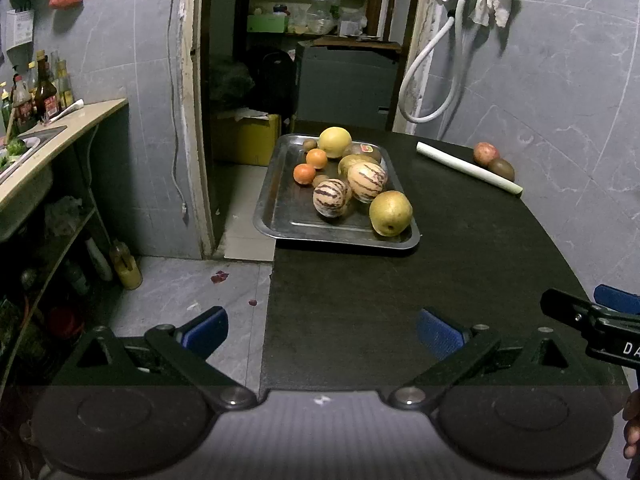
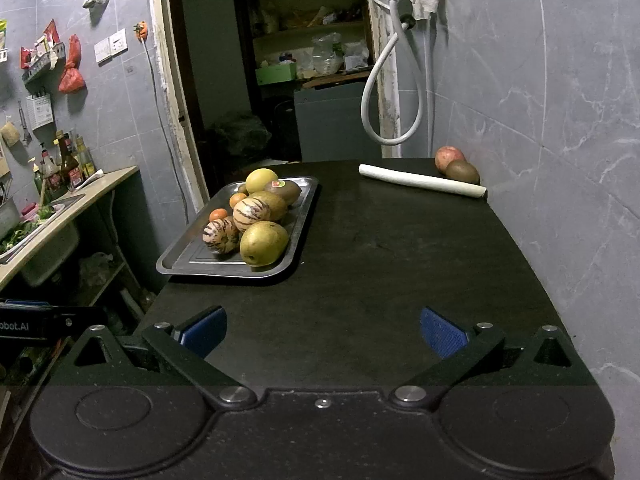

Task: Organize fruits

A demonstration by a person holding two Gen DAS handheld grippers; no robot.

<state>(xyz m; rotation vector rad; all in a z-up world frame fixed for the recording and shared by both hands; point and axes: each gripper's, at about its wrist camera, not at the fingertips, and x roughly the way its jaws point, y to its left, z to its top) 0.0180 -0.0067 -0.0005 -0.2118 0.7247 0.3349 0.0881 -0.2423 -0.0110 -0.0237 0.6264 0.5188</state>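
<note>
Between picks: left gripper [image 1: 322, 334] and right gripper [image 2: 323, 334], jaws wide apart, empty. Most fruit piled on tray [image 2: 188, 258]; apple [image 2: 449, 159] and kiwi [image 2: 462, 171] well beyond tray (behind white roll [image 2: 420, 185]). Next, probably: long reach with right gripper.

Two fisheye wrist views from the near end of a dark table [image 1: 460, 260], facing the far wall, left view set further left, both sharing the fruit tray [image 1: 280, 184] [image 2: 188, 256], seen from well back.

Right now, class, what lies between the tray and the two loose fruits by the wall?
A white roll on bare dark table, close in front of the red fruit and brown fruit; tray far left. Both views show it.
</note>
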